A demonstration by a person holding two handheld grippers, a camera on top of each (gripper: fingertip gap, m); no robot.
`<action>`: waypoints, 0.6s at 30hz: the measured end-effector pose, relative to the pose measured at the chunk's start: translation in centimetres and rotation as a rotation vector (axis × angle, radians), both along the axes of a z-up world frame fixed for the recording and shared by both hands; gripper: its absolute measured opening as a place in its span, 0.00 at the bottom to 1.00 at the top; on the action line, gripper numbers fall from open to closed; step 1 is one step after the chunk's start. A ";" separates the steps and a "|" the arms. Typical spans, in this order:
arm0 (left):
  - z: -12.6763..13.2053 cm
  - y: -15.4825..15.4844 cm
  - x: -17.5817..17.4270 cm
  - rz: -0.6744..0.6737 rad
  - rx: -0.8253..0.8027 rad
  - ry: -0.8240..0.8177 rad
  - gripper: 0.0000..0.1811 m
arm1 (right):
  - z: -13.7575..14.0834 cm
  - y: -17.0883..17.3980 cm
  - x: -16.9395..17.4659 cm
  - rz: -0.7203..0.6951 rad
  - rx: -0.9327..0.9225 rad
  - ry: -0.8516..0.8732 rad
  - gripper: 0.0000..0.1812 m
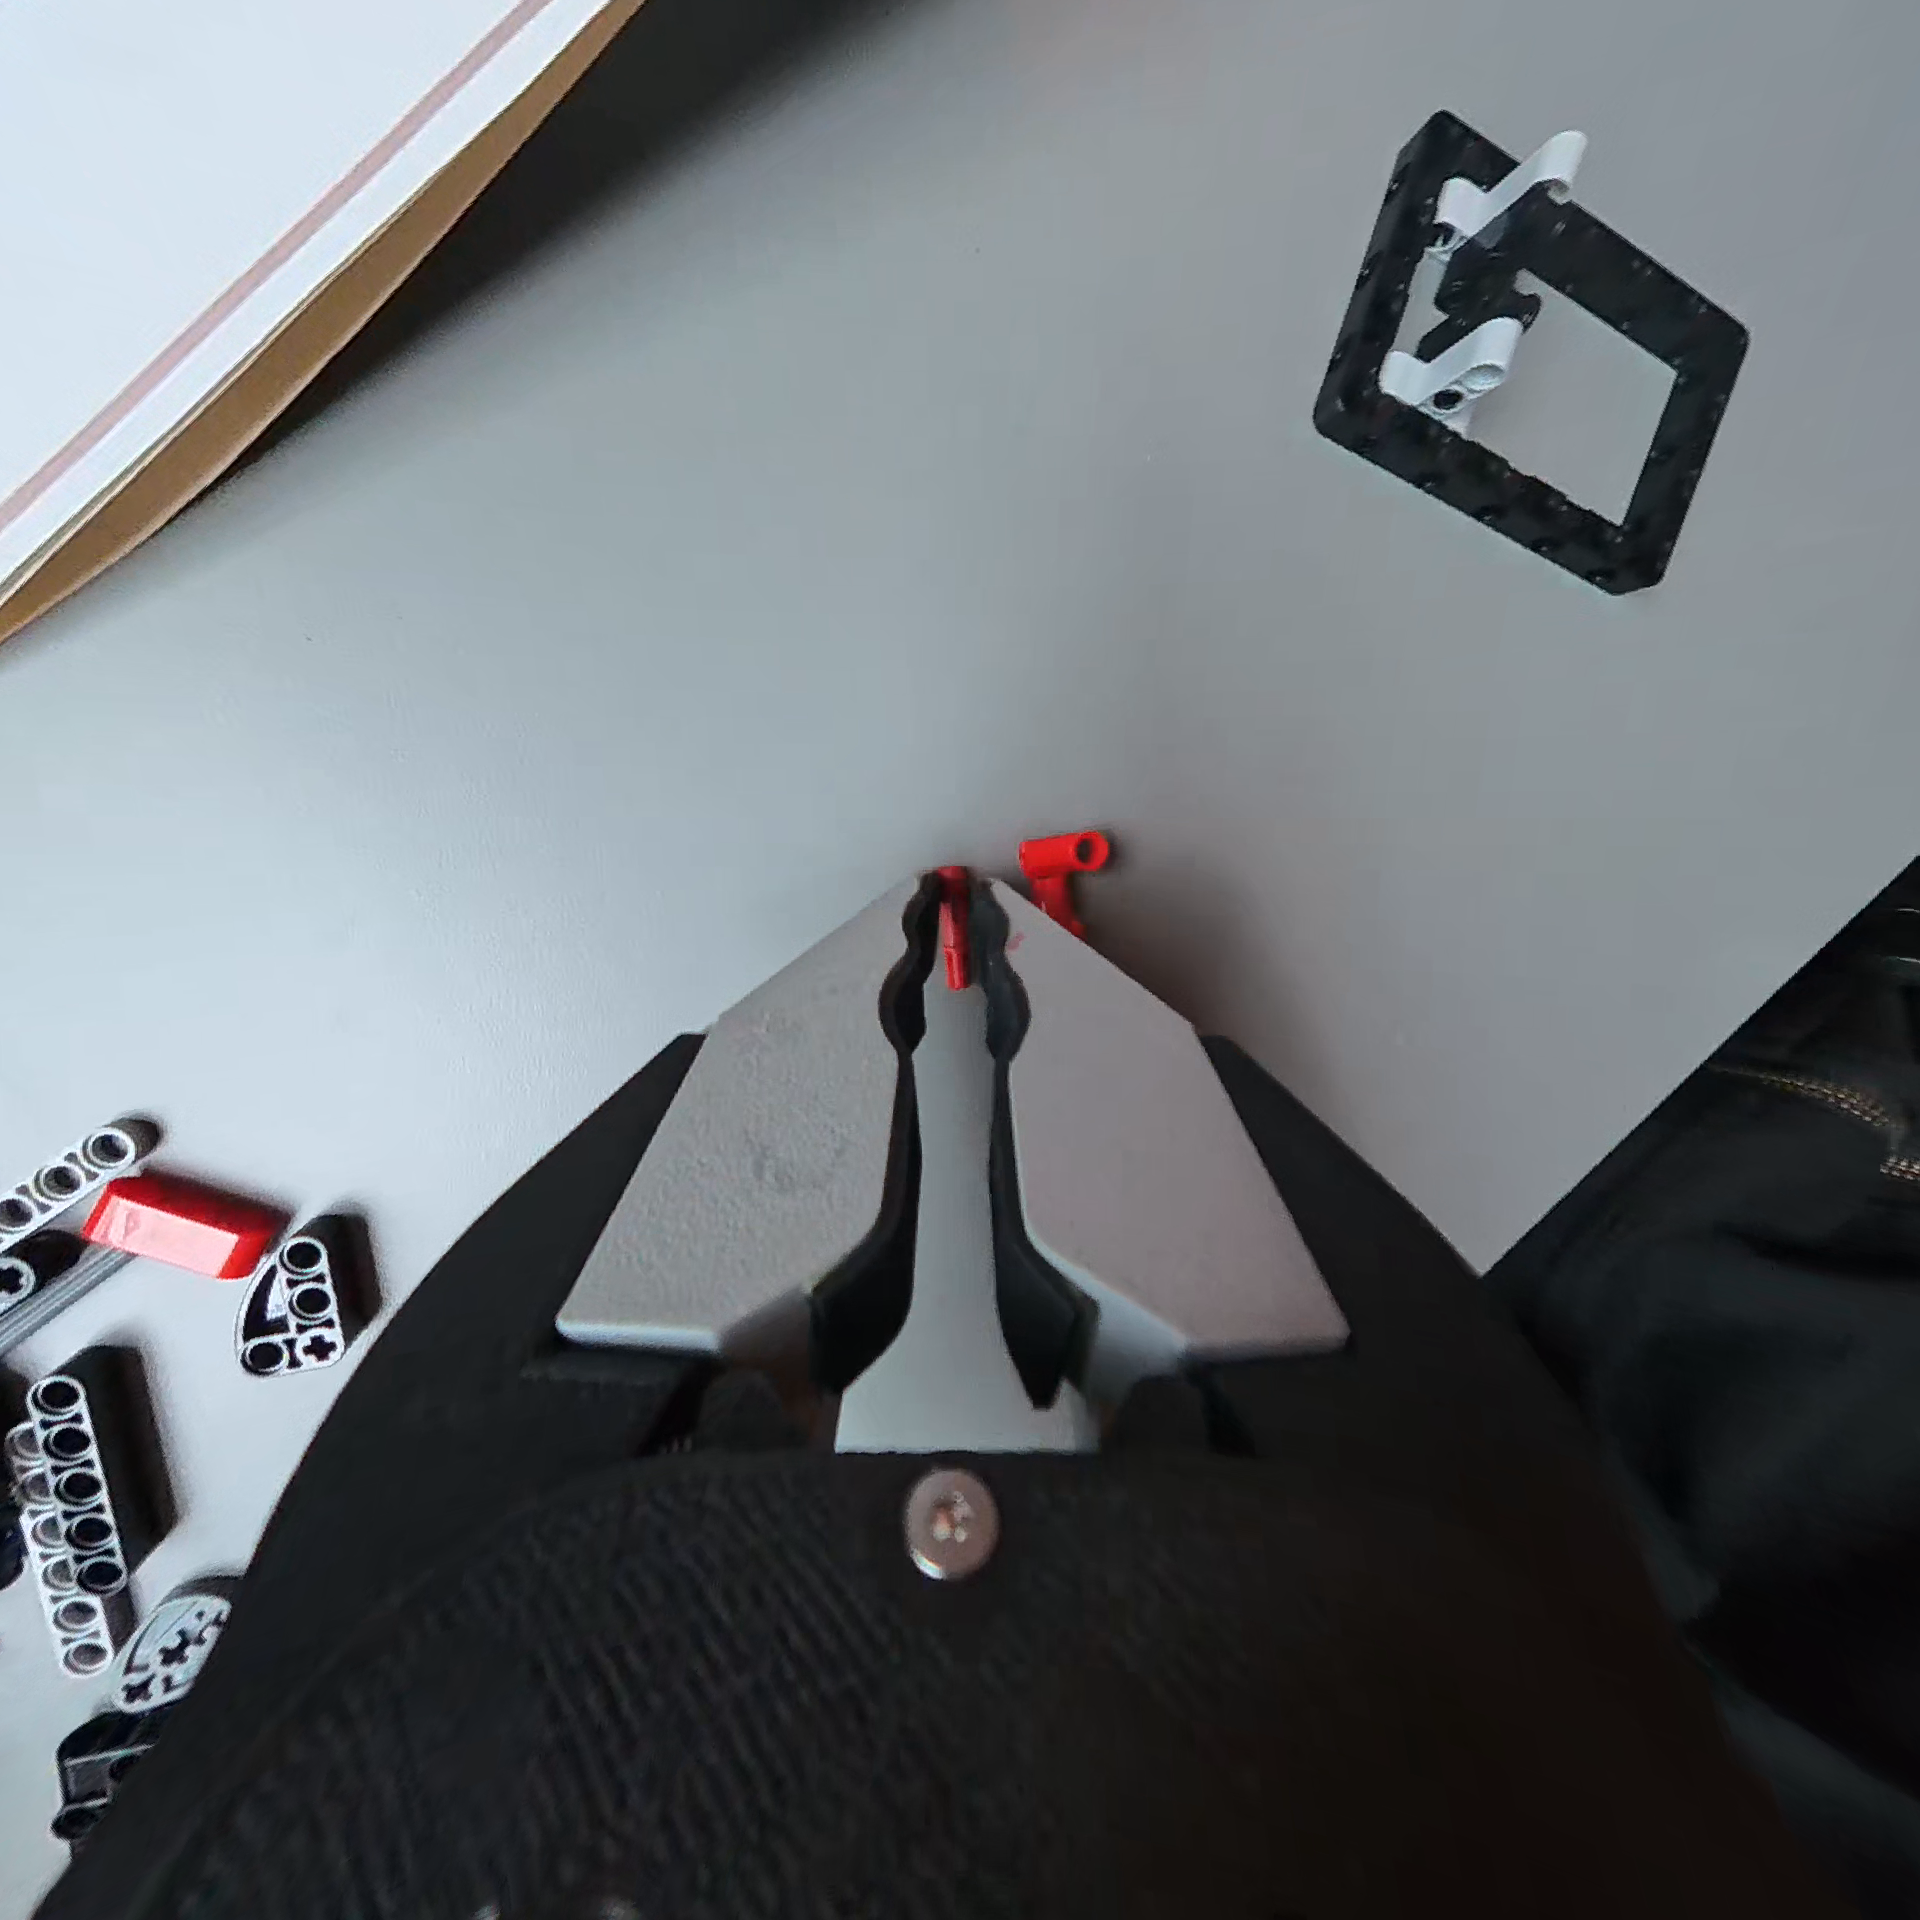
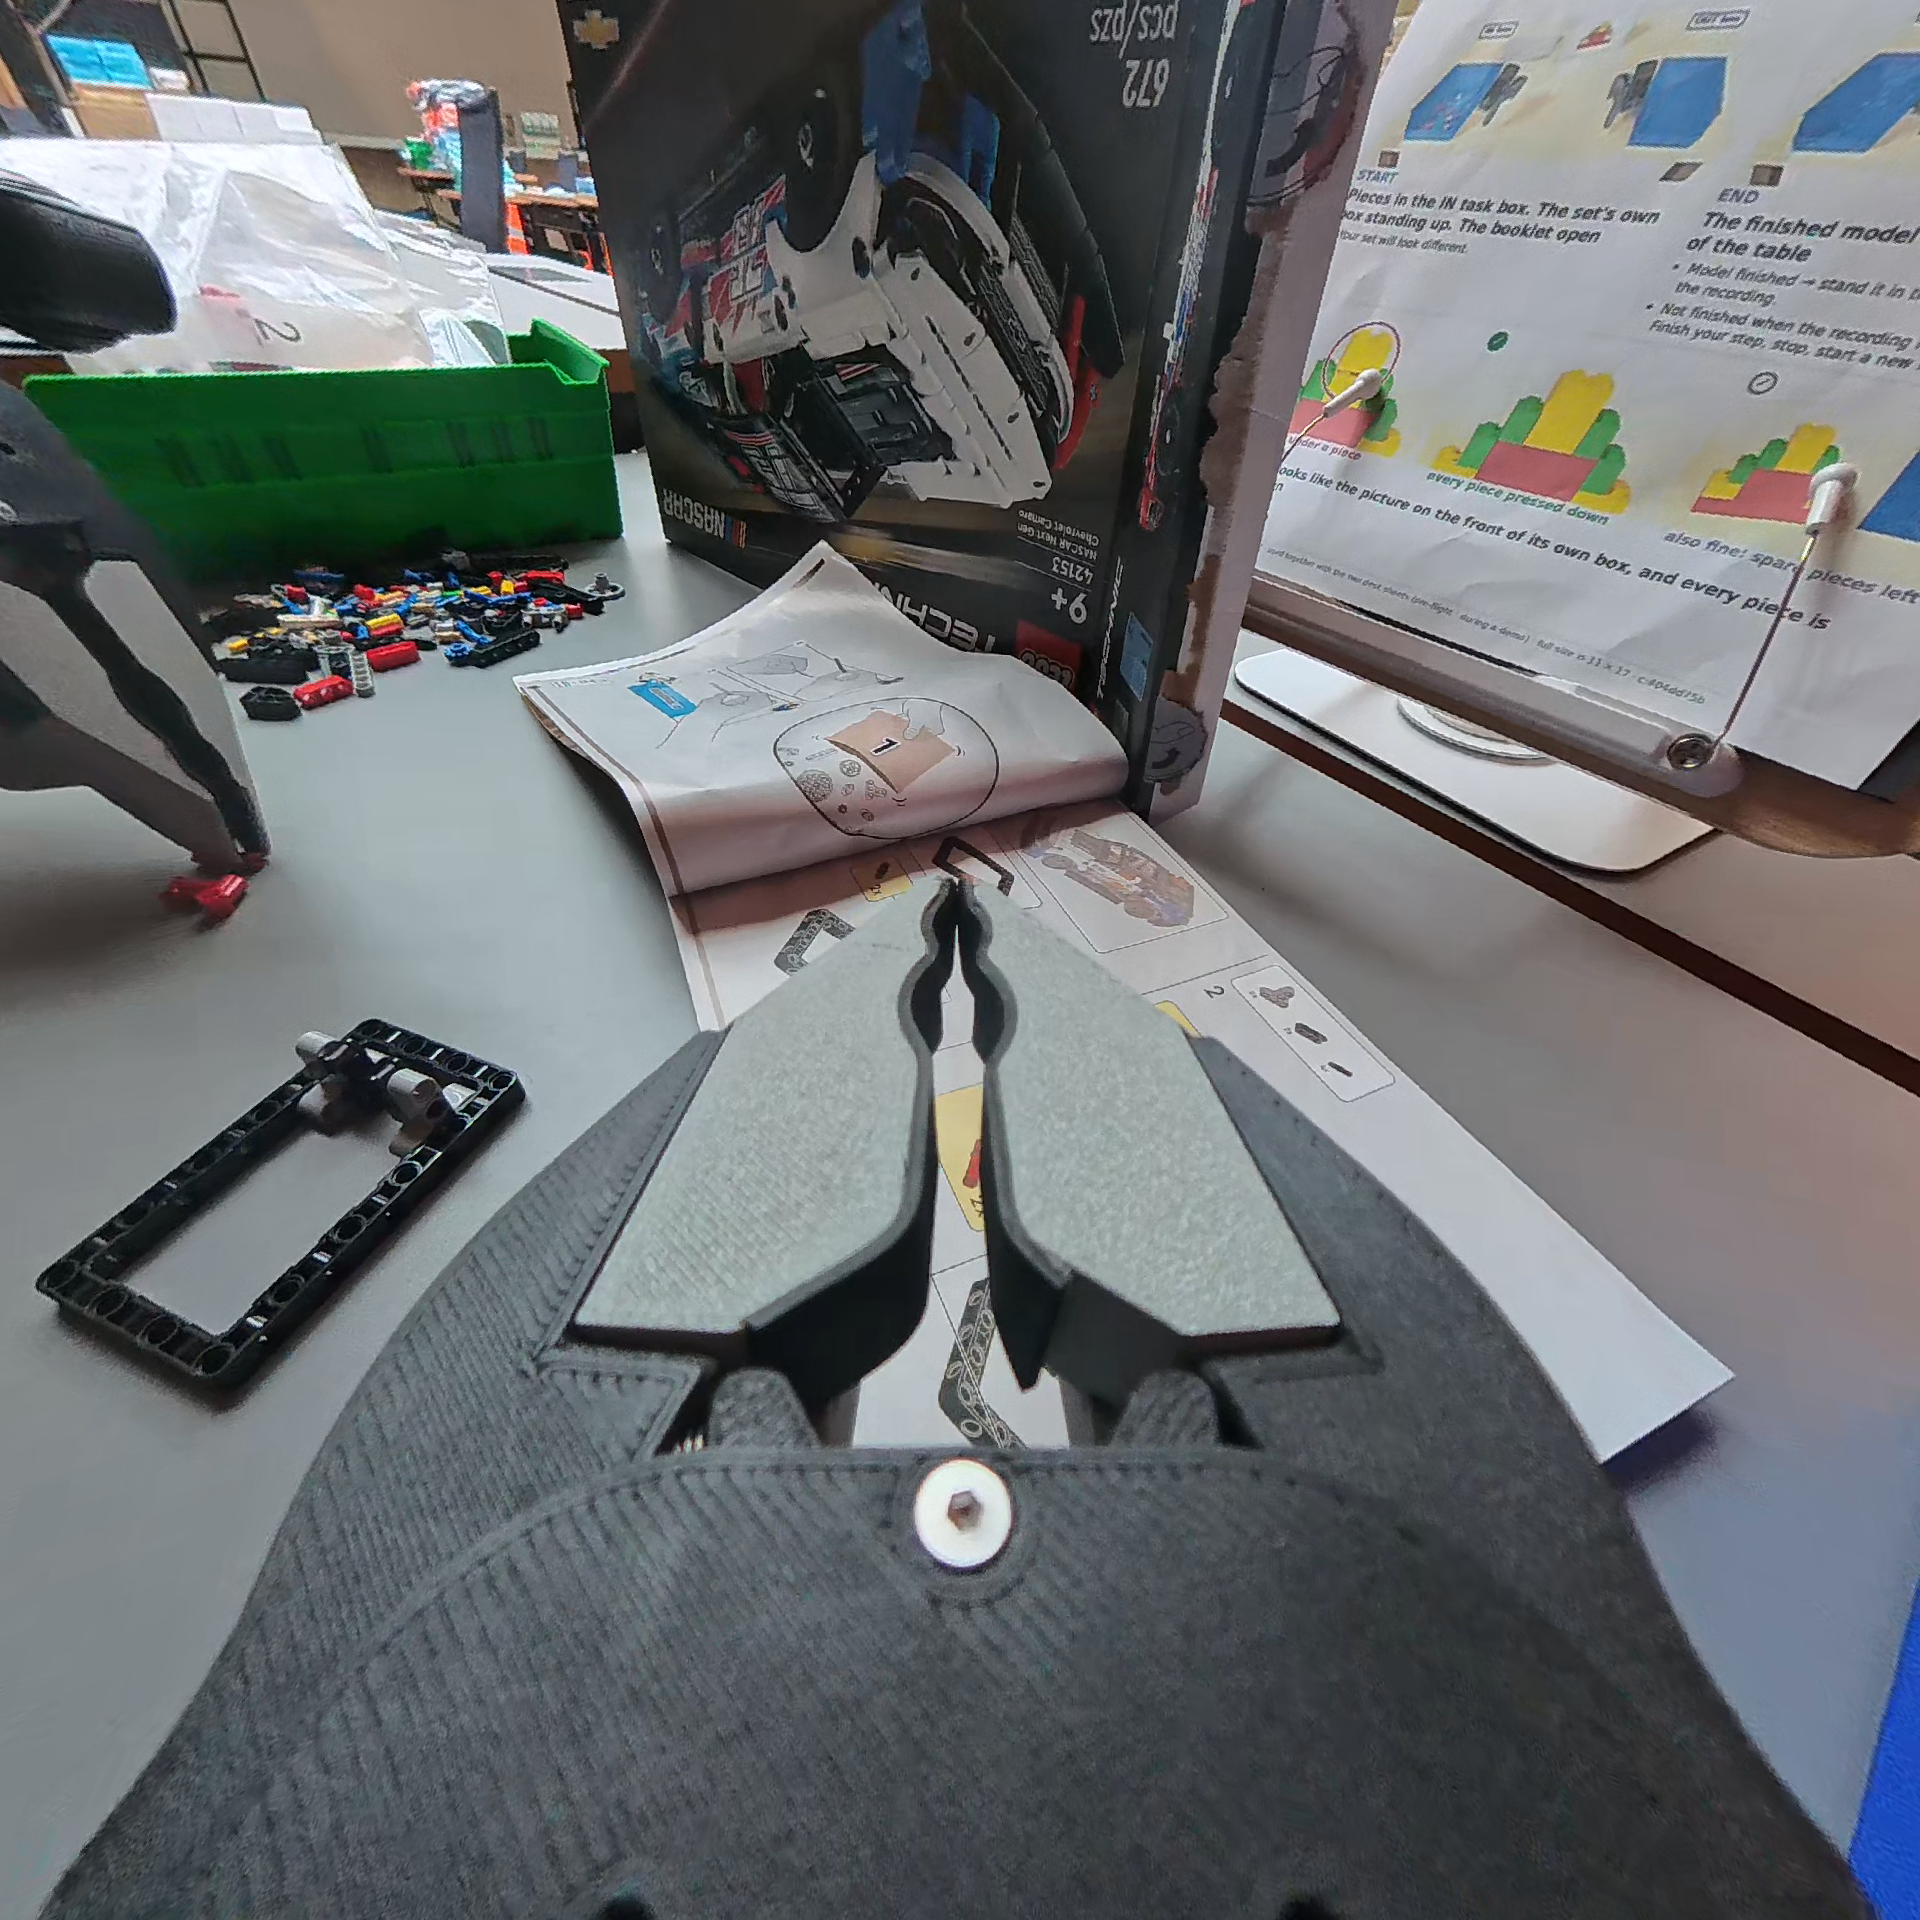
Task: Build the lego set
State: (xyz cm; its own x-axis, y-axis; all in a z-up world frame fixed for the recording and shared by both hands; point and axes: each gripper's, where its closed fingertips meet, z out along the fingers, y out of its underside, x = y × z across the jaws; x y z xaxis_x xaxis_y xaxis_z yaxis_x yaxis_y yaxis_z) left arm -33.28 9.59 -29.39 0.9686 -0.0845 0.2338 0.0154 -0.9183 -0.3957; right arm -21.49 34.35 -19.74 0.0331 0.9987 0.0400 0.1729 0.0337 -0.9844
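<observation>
My left gripper [image 1: 958,896] is shut on a small red pin [image 1: 956,935], tips down at the grey table. A second red connector piece [image 1: 1062,862] lies just right of the tips. The black rectangular frame [image 1: 1538,353] with light grey connectors [image 1: 1449,379] lies far right. In the right wrist view my right gripper [image 2: 956,899] is shut and empty, held above the open instruction booklet [image 2: 831,748]. The left gripper [image 2: 234,847] shows at the left edge over the red piece [image 2: 208,891]. The black frame [image 2: 281,1195] lies left of my right gripper.
A pile of loose pieces [image 2: 405,618] lies before a green bin [image 2: 332,457]. The set's box [image 2: 914,343] stands behind the booklet. A sheet on a stand [image 2: 1621,395] is at the right. Loose beams and a red piece [image 1: 182,1236] lie at the left. Spacing between my two grippers at the tips: around 30 cm. The red piece [image 1: 182,1236] is about 12 cm from my left fingertips and 40 cm from my right.
</observation>
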 end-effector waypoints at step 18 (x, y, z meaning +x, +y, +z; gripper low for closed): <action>4.8 -2.1 -4.6 0.130 0.219 0.136 0.04 | -0.4 -0.1 -0.2 0.002 0.007 -0.013 0.00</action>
